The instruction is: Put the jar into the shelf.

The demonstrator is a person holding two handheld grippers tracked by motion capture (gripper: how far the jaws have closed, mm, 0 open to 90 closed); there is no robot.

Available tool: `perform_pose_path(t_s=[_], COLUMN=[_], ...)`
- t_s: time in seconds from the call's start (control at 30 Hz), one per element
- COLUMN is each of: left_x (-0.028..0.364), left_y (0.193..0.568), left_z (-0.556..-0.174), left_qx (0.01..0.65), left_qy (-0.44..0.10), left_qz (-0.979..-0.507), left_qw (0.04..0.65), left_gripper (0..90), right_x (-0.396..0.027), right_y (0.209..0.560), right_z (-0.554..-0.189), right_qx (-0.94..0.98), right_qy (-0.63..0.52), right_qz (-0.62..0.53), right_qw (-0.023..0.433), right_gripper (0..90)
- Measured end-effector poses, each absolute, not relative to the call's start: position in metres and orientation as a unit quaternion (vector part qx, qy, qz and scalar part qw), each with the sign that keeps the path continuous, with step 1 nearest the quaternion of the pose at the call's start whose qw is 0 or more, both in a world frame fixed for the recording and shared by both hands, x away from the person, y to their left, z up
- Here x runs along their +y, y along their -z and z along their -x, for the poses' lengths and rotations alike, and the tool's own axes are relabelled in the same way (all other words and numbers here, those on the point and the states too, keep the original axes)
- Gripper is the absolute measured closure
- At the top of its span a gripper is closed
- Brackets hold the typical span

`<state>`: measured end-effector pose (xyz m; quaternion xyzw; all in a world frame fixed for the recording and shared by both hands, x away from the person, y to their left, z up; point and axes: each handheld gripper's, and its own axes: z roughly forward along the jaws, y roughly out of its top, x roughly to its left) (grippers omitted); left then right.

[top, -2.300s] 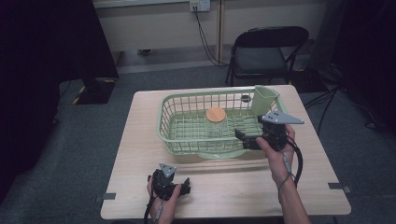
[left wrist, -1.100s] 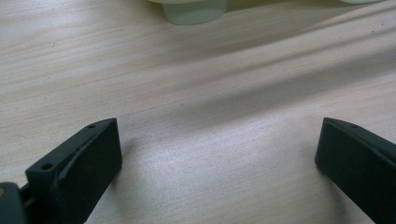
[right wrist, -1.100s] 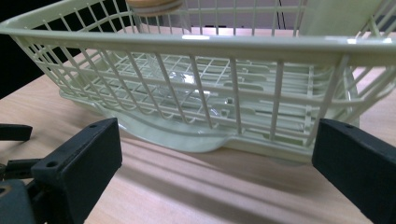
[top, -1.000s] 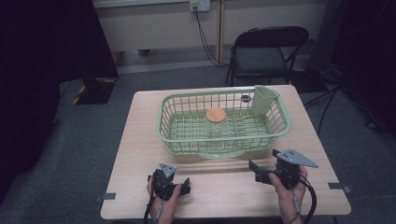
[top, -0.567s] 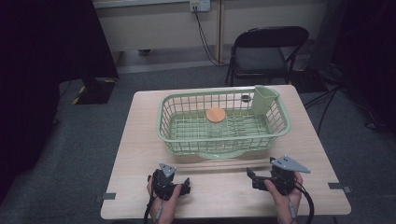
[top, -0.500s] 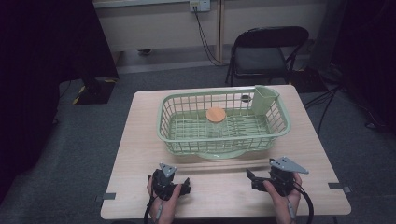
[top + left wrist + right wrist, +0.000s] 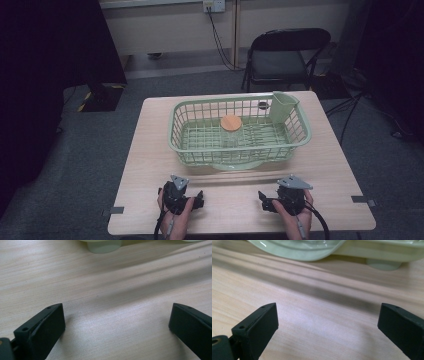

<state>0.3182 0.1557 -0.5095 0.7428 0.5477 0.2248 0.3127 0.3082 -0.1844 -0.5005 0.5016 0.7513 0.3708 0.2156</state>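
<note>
In the high view, your right gripper (image 7: 265,203) is now low at the near edge of the table (image 7: 150,150), while 2.3 s ago it was up at the right side of the green basket (image 7: 182,145), so you have pulled it back and brought it down beside your body. I judge this means the placing is finished: the jar with the orange lid (image 7: 231,125) stands inside the basket, near its middle, and nothing is carried any more. Your left gripper (image 7: 198,198) rests at the near left, in the same place as before, well apart from the basket. Both hands lie low over the wood, with the jaws pointing toward the basket (a kind of rest pose). In the left gripper view, the jaws stand wide with only bare table between them, and a foot of the basket shows at the top. In the right gripper view, the jaws are also wide and empty; they have just been closing a little, with nothing between them, and the basket's base lies ahead.
</note>
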Motion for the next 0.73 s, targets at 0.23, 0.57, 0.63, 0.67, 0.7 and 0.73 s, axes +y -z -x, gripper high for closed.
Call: perform_pose_path(t_s=[0.23,0.57,0.63,0.67,0.7,0.73], left_x=[0.1557,0.1557,0.1556,0.1557,0.1557,0.1557], left_y=[0.5095,0.5096,0.5095,0.5095,0.5095,0.5095], left_z=[-0.3182,-0.3181,-0.3182,-0.3182,-0.3182,-0.3182], left_qx=[0.548,0.548,0.548,0.548,0.548,0.548], left_qy=[-0.225,-0.225,-0.225,-0.225,-0.225,-0.225], left_qz=[-0.743,-0.743,-0.743,-0.743,-0.743,-0.743], left_qw=[0.313,0.313,0.313,0.313,0.313,0.313], left_gripper=[0.4,0.4,0.4,0.4,0.4,0.4], right_x=[-0.1809,-0.1763,-0.1763,-0.1764,-0.1764,-0.1764], right_y=[0.5064,0.5085,0.5085,0.5085,0.5086,0.5086], right_z=[-0.3096,-0.3107,-0.3106,-0.3108,-0.311,-0.3111], right_qx=[0.759,0.769,0.768,0.769,0.769,0.769], right_qy=[-0.349,-0.322,-0.322,-0.323,-0.323,-0.323], right_qz=[-0.507,-0.507,-0.508,-0.507,-0.506,-0.506], right_qw=[0.212,0.22,0.22,0.219,0.218,0.218], right_gripper=[3.2,3.7,3.7,3.2,3.1,3.1])
